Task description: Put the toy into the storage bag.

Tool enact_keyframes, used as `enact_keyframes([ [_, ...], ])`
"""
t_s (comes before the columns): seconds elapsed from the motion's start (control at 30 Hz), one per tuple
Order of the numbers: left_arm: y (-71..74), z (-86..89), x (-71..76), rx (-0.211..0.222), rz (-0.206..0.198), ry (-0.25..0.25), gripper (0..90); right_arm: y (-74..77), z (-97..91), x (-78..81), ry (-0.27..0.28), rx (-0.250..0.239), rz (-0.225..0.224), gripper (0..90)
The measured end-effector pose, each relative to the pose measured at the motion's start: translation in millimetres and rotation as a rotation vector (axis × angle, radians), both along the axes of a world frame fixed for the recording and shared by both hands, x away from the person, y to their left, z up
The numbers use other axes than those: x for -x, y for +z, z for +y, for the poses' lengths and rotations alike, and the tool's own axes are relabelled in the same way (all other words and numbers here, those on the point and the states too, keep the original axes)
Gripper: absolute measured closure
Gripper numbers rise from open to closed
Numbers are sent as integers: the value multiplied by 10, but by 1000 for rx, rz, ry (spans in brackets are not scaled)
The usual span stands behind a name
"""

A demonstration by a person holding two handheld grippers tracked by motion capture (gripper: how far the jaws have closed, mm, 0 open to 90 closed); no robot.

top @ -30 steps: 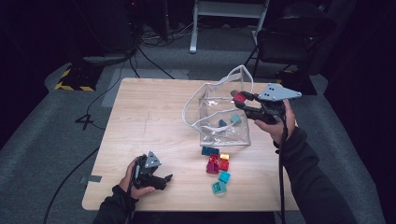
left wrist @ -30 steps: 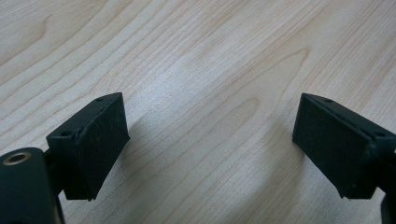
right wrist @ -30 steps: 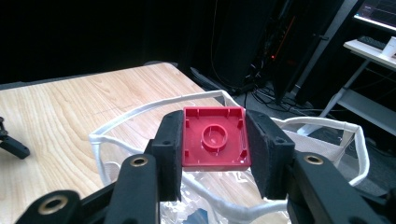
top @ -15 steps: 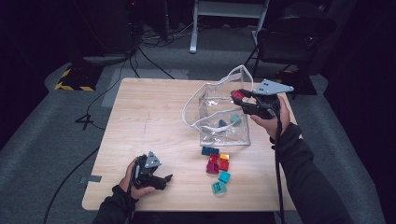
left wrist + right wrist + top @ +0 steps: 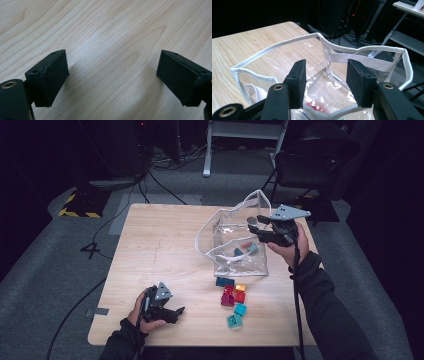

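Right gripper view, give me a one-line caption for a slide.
Right gripper with open jaws, just widened, held over the mouth of a clear plastic bag with white trim on a wooden table.

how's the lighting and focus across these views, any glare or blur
High view: the table is lit while the room around it is near black; slightly soft. Left gripper view: sharp wood grain, soft shadows beside the left gripper jaws. Right gripper view: glare on the clear bag, dark background; right gripper jaws, just opening, are a little blurred.

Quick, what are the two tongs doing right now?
Left tongs: open, holding nothing, low over the table.
Right tongs: just opened, nothing between them, above the clear bag.
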State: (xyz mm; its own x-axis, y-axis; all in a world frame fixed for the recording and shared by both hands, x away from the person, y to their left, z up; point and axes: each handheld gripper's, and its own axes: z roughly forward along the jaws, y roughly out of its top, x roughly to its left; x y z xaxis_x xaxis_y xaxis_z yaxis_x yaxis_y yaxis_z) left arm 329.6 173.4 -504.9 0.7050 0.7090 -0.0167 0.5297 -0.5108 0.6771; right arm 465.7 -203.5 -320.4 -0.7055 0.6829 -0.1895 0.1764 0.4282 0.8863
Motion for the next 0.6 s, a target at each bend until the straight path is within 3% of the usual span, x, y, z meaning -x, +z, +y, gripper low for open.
enact_keyframes([
  [0.37,0,0,0,-1,0,0,107,162,-190,393,66,-41,-63,456],
  [0.6,0,0,0,-1,0,0,107,0,-248,719,142,-22,-62,434],
])
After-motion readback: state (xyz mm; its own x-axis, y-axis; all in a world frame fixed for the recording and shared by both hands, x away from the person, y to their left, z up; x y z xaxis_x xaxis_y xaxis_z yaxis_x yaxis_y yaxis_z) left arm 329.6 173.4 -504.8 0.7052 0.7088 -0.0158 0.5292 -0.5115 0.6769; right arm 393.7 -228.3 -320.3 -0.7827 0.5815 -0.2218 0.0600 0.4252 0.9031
